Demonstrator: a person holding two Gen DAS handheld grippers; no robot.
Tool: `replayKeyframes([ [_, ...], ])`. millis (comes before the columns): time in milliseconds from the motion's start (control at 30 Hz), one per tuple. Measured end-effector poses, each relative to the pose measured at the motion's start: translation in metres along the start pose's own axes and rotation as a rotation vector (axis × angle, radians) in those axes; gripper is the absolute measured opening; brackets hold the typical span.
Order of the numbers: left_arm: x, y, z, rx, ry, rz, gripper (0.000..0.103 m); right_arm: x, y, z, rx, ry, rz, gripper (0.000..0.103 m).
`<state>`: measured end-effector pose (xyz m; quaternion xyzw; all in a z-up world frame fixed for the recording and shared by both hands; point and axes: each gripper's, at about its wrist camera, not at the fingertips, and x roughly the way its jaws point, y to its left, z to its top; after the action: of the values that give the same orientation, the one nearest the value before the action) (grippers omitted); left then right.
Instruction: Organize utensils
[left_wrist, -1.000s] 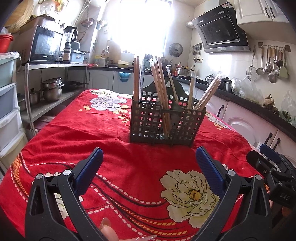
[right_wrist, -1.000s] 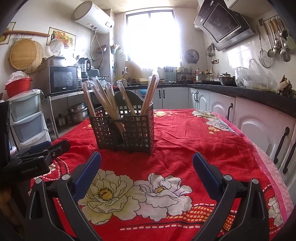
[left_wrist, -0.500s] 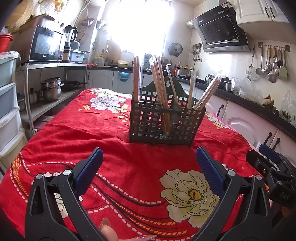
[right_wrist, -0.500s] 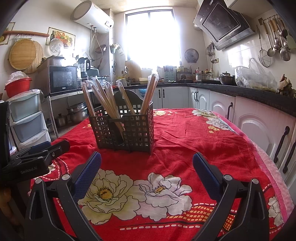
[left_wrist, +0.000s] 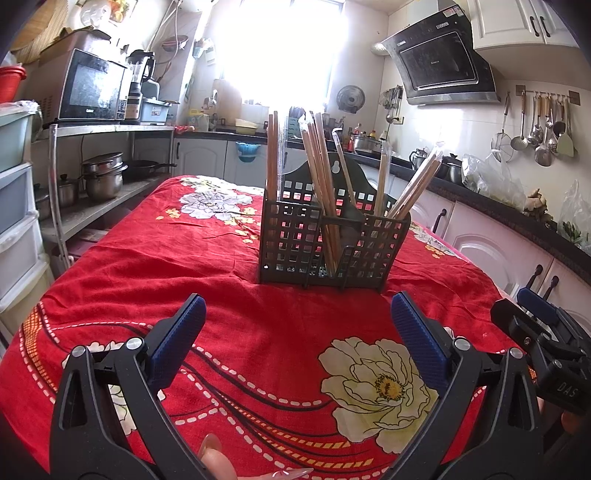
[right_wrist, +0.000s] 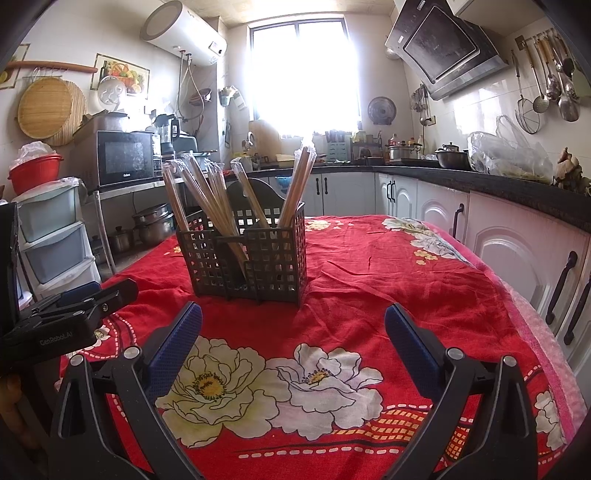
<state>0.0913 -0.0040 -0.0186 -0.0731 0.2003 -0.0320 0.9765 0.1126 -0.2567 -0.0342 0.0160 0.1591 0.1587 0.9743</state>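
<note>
Chopsticks (left_wrist: 325, 192) upright and fanned in dark lattice caddy (left_wrist: 332, 243), some plastic-sleeved; left tongs (left_wrist: 297, 343) and right tongs (right_wrist: 293, 347) both wide, empty.

**Chopsticks racked in the caddy**

A dark grid-walled caddy (left_wrist: 332, 243) stands upright on the red floral cloth (left_wrist: 184, 266). Wooden chopsticks (left_wrist: 321, 177) in clear sleeves stand in its compartments, one pair upright at the left, the others leaning and fanning outward.

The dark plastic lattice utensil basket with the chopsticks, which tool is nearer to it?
Too close to call; both sit back from the dark plastic lattice utensil basket. The left tool faces it almost squarely, open. The right tool, open, has it ahead and slightly left.
</note>
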Motion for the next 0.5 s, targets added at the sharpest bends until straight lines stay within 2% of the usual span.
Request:
replayKeyframes([
  [500,0.0001,-0.0006,-0.0015,-0.003,0.002,-0.004,0.092,-0.0002,0.0001,0.0,-0.001,-0.001,0.0,0.096],
])
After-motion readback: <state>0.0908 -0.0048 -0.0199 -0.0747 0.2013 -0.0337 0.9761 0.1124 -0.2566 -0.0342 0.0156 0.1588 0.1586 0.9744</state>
